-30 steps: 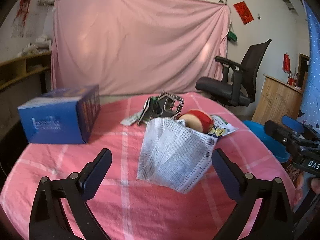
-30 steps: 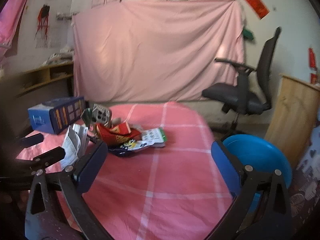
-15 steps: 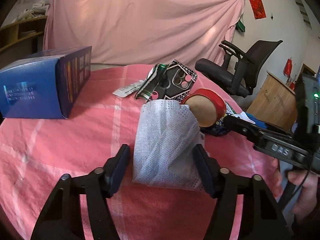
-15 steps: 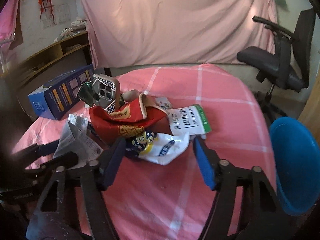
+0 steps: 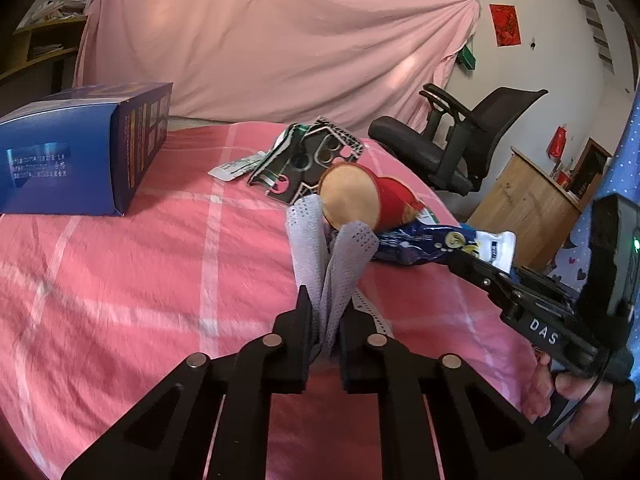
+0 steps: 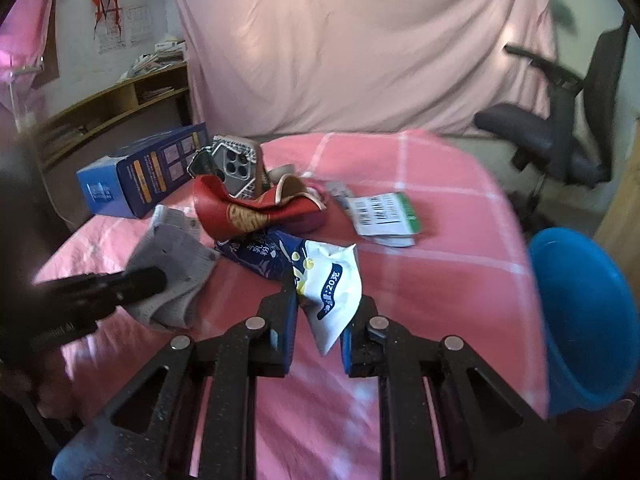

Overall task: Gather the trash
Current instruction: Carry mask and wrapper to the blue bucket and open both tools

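Bench [image 5: 120, 288]: pink checked cloth, fills the lower half of both views.
Blue basin [image 6: 584, 320]: right edge of the right view, off the bench edge; judged the likely trash drop.
Blue box [image 5: 76, 160]: left of the left view, well apart from the trash pile.
Trash pile: centre of both views; red wrapper [image 6: 256, 210] on top.
Face mask [image 5: 332, 264]: centre of left view, long axis running up-frame away from the left hand-held gripper [image 5: 325, 330], which has just closed and is clenched on its near end.
Sachet [image 6: 332, 288]: white-blue, centre of right view, near corner pointing down-frame between the jaws of the right hand-held gripper [image 6: 318, 334]; jaws have just been closing; contact cannot be told.
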`<state>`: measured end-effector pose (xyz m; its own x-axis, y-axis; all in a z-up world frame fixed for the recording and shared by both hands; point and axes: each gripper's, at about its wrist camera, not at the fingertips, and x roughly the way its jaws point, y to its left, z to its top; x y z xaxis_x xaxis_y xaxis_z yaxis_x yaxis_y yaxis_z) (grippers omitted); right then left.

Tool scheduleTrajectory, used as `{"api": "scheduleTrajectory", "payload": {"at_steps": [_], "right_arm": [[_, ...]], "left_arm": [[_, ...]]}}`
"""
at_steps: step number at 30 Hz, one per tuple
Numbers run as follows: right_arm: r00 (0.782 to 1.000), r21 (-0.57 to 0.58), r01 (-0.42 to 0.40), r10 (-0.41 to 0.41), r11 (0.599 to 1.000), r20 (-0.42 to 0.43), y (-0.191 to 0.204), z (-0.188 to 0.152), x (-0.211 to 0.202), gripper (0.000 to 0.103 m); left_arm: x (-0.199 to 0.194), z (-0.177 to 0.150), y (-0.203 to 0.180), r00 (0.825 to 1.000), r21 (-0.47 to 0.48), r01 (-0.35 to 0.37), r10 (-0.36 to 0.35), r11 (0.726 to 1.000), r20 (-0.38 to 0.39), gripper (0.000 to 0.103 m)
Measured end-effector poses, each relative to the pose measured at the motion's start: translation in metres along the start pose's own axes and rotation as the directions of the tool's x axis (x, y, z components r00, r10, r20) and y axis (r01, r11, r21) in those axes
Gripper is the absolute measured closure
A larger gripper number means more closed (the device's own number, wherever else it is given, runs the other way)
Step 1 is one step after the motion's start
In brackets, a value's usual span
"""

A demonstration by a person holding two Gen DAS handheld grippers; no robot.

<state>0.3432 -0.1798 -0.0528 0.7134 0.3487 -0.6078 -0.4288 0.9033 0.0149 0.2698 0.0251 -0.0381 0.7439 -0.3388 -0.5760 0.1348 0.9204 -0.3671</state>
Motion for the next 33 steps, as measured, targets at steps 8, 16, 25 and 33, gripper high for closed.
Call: {"api": "scheduleTrajectory", "payload": {"at_steps": [8, 16, 25, 33], "right_arm": [[0.997, 0.063, 0.0, -0.005, 0.998, 0.077, -0.007, -0.024, -0.035, 0.06], [0.968, 0.103, 0.038, -0.062, 0.994, 0.243, -0.015, -0.025, -0.075, 0.061], [0.855, 0.168, 0.155, -0.218, 0.973, 0.471, -0.036, -0.01, -0.123, 0.061], [0.734, 0.243, 0.281, -0.371, 0.928, 0.569, -0.069, 0.01, -0.144, 0.061]], "left_arm": [[-0.022, -0.013, -0.029, 0.998, 0.03, -0.012, 0.01, 0.999, 0.069, 0.098], [-0.034, -0.015, -0.055, 0.99, 0.057, -0.04, 0.032, 0.998, 0.138, 0.098], [-0.021, 0.021, -0.112, 0.964, 0.173, 0.018, -0.063, 0.985, 0.259, 0.098], [0.008, 0.062, -0.161, 0.93, 0.271, 0.076, -0.167, 0.96, 0.328, 0.097]]}}
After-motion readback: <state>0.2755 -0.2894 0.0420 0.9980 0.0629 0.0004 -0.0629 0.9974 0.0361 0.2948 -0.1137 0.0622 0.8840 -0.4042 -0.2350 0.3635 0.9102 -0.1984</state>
